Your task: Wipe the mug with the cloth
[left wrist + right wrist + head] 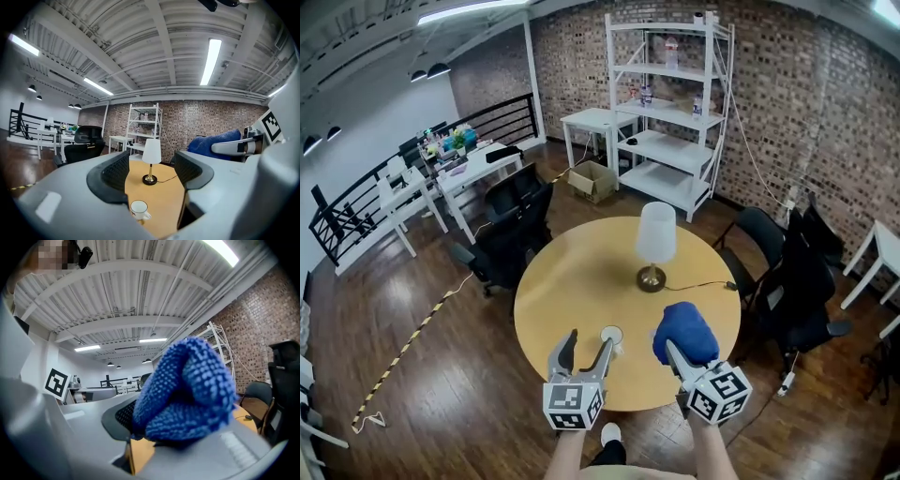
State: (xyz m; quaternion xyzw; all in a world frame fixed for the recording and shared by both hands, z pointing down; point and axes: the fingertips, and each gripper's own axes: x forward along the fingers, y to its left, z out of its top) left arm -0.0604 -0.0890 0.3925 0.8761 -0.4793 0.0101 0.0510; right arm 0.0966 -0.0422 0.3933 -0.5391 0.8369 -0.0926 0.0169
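The round wooden table (572, 281) lies ahead of both your grippers, with its table lamp (654, 246) well beyond their tips. Your right gripper (675, 352) is clamped on the bunched blue cloth (684, 330), which bulges past its jaws, likely so a padded face leads for wiping. Your left gripper (589, 342) has its 2 jaws apart and empty, with the small white mug (611, 337) upright just ahead of their tips, apparently lined up for you to steady it first.

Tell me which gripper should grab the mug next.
Left. The left gripper is open and empty, with the mug right in front of its jaws. The right gripper is shut on the blue cloth.
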